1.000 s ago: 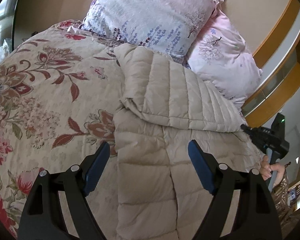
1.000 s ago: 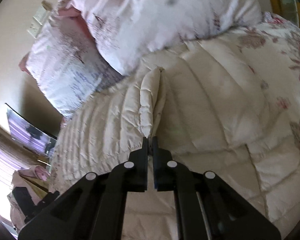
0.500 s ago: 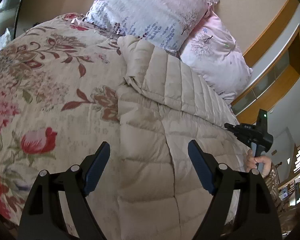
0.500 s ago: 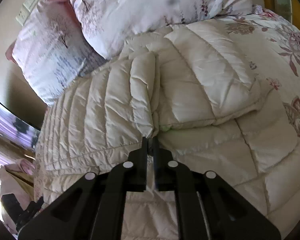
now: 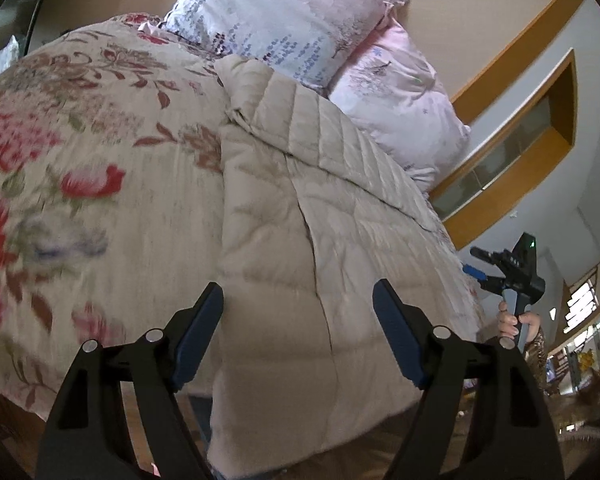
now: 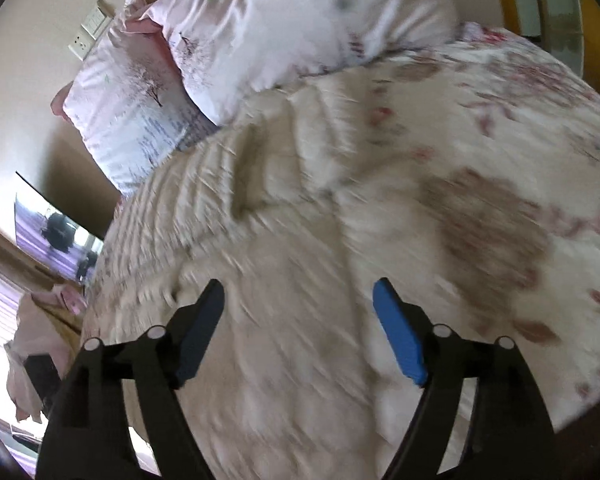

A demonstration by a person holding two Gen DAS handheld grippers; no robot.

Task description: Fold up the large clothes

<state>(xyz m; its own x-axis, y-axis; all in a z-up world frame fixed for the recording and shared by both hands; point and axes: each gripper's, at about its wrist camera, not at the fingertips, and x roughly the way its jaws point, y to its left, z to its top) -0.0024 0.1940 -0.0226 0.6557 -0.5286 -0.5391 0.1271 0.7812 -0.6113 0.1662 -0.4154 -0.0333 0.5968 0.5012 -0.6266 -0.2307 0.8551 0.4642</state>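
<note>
A beige quilted down coat lies on the bed, its upper part folded over near the pillows and its lower end hanging over the bed's near edge. My left gripper is open and empty, raised above the coat's lower part. My right gripper is open and empty above the coat; that view is motion-blurred. The right gripper also shows in the left wrist view, held off the coat's right side.
A floral bedspread covers the bed. Two pink-and-white pillows lean on the wall behind the coat. A wooden-framed recess is at the right. Wall sockets sit above the pillows.
My right gripper let go of the coat's fold and opened, then pulled back. My left gripper drew back toward the bed's near edge, staying open. The folded part now lies flat.
</note>
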